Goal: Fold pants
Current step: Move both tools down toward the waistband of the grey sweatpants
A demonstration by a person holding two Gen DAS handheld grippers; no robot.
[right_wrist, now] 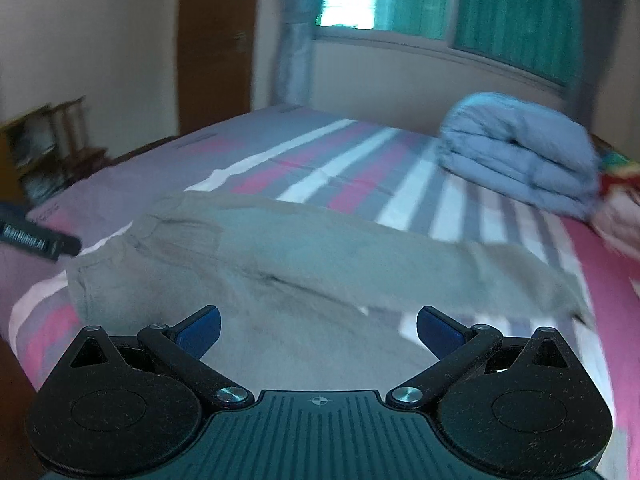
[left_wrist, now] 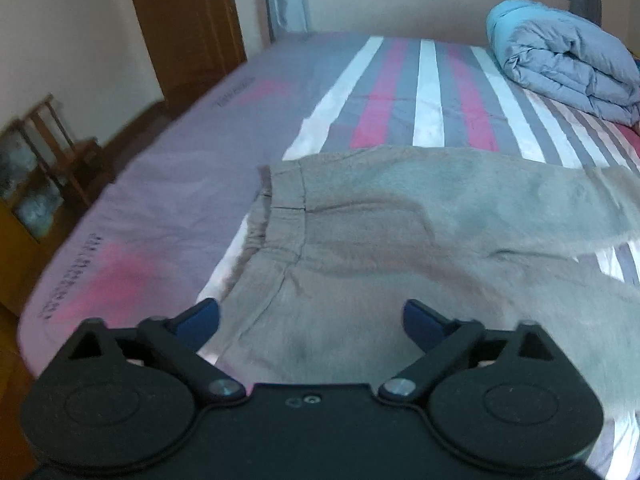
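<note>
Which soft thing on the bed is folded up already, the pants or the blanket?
The blue-grey blanket is folded into a thick bundle at the far side of the bed. The tan pants lie spread flat, legs apart, not yet folded.

A bed [left_wrist: 168, 200] with a striped sheet [left_wrist: 428, 92] in grey, white and pink fills both views. A folded blue-grey quilt [left_wrist: 568, 64] lies at the bed's far right corner. Beyond the bed's left side stand a wooden door [left_wrist: 188, 20] and a wooden shelf [left_wrist: 52, 152]. Above the bed's far edge is a window with green curtains [right_wrist: 516, 12].
</note>
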